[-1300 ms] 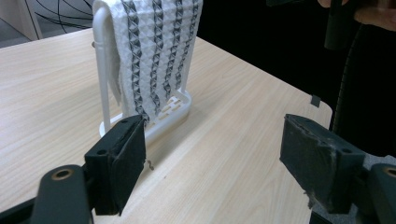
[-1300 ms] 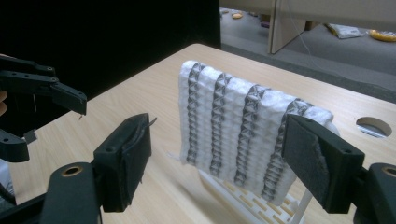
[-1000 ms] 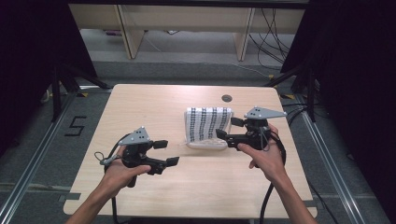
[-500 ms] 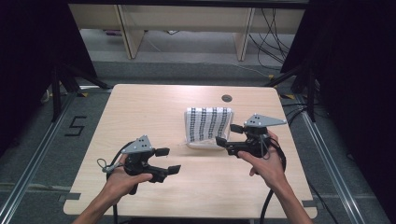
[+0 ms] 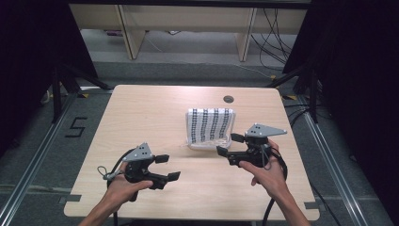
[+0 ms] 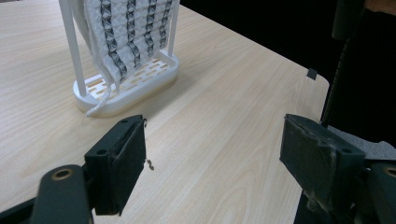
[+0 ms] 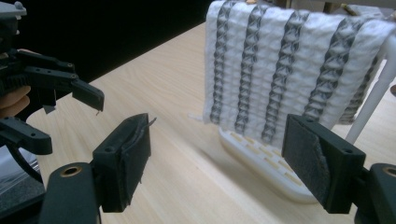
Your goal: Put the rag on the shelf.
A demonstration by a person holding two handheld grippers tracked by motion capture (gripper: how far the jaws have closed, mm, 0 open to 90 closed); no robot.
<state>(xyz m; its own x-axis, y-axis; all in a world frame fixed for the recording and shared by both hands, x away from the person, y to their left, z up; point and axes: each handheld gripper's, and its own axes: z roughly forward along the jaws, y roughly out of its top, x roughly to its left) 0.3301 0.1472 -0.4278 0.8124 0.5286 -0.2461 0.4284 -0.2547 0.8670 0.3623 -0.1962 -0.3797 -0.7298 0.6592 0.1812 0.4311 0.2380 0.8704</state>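
1. Light wooden table [image 5: 141, 117], seen from the high view, with rounded corners and a small dark round grommet hole [image 5: 228, 99] near its far edge.
2. White slotted rack [image 6: 126, 84] standing on the right half of the table, with thin white upright posts rising from an oval base.
3. White towel with dark patterned stripes [image 5: 209, 125] draped over the top of the rack, hanging down both sides; striped weave close up in the right gripper view [image 7: 289, 70].
4. Loose white cord or thread [image 6: 103, 95] dangling from the towel's edge down to the rack base, in the left gripper view.
5. Left gripper [image 5: 167, 168] held in the left hand [image 5: 123, 187] over the near left part of the table, pointing right; jaws spread wide apart with nothing between them, bare tabletop showing in the gap in the left gripper view [image 6: 212, 154].
6. Right gripper [image 5: 228, 144] held in the right hand [image 5: 267, 173] just beside the rack's near right corner, pointing left toward it; jaws likewise wide apart and empty, not touching towel or rack [image 7: 217, 161].
7. Grey three-cornered plates atop both grippers, black cables trailing back toward the person.
8. Grippers well apart from each other, rack farther back between them.
9. Grey floor around the table, with a "5" marking [image 5: 75, 127] at the left.
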